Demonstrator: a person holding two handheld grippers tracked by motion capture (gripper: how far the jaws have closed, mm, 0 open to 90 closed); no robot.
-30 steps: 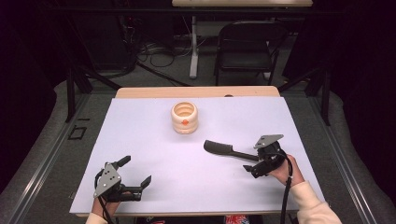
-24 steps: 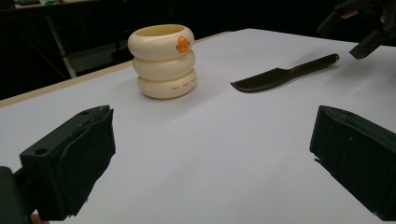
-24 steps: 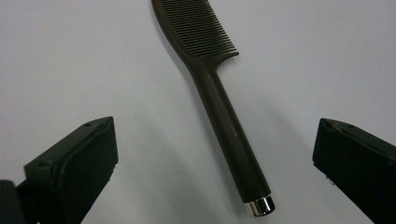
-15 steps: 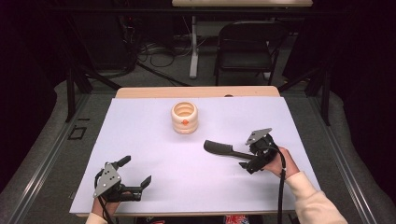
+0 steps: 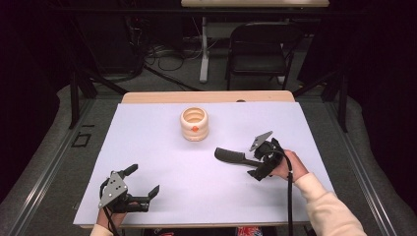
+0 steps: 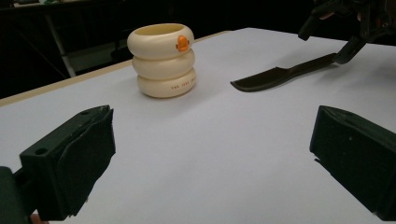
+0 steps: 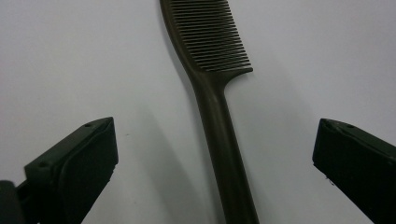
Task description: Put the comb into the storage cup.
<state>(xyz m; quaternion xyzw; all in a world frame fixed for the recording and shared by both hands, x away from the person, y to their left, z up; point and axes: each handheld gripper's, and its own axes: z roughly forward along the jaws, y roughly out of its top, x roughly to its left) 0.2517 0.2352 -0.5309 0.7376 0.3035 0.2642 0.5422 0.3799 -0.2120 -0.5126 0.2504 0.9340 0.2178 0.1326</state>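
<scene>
We have our right gripper poised over the handle end of a dark comb, its jaws spread wide with the handle running straight up the middle between them and neither pad touching it yet. The comb lies flat on the white table, right of centre, its long axis running roughly across the table: toothed end pointing toward the middle, handle toward our right hand. That is the relation the grasp turns on, since the jaws straddle the handle crosswise, so closing them should pinch it from both sides. Our left gripper sits well apart near the front left edge, jaws likewise open and holding nothing, so the right is plainly the nearer. Beyond the comb, toward the far side, stands a cream ribbed cup with an orange mark near its rim; its opening looks empty as far as we can see, though the bottom is hidden
</scene>
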